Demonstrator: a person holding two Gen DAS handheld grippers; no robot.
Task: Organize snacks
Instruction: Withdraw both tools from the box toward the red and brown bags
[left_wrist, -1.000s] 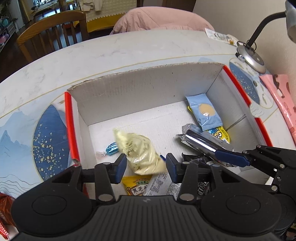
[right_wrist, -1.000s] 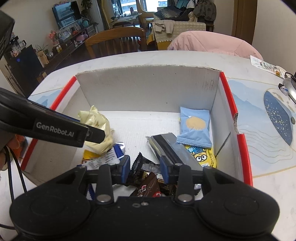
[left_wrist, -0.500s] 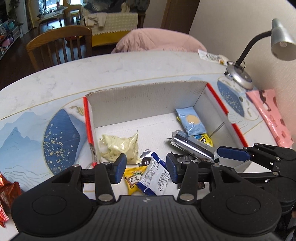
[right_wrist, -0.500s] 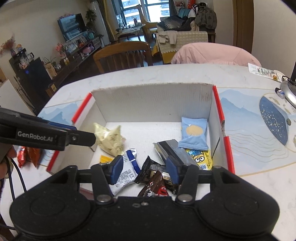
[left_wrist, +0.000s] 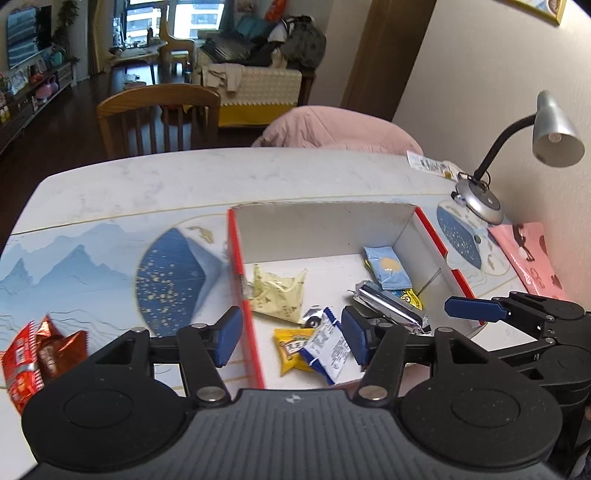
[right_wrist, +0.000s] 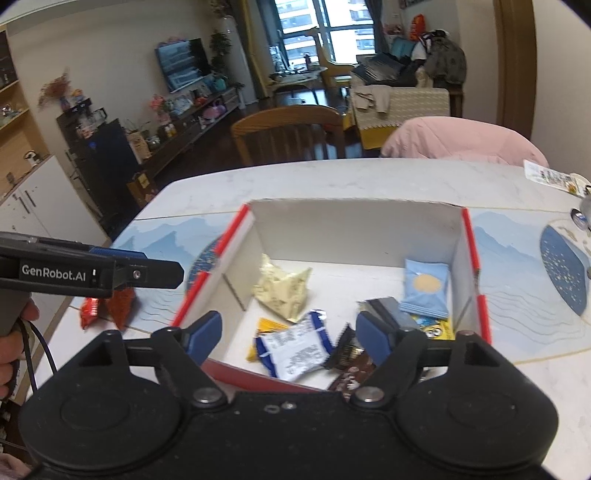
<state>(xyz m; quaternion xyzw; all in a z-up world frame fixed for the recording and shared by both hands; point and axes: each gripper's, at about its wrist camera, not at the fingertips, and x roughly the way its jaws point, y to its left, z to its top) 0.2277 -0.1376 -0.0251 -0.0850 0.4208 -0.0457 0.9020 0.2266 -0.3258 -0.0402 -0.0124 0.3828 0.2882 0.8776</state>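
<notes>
An open white cardboard box with red edges (left_wrist: 236, 258) (right_wrist: 354, 229) lies on the table and holds several snacks: a pale yellow bag (left_wrist: 279, 293) (right_wrist: 282, 290), a light blue packet (left_wrist: 388, 267) (right_wrist: 424, 286), a silver bar (left_wrist: 389, 304), a blue-white packet (left_wrist: 327, 345) (right_wrist: 291, 350) and a dark chocolate wrapper (right_wrist: 349, 356). My left gripper (left_wrist: 291, 338) is open and empty, held above the box's near left edge. My right gripper (right_wrist: 288, 334) is open and empty above the box's near edge. Red snack packets (left_wrist: 37, 354) (right_wrist: 110, 306) lie on the table left of the box.
A desk lamp (left_wrist: 517, 155) stands at the table's right, with a pink booklet (left_wrist: 532, 258) near it. A small packet (left_wrist: 430, 166) lies at the far right edge. A wooden chair (left_wrist: 155, 118) and a pink-covered chair (left_wrist: 332, 129) stand behind the table.
Both grippers have pulled back and up from the box, still open. The pale yellow bag left the left gripper's jaws and now lies in the box's left part. The red packets came into view.
</notes>
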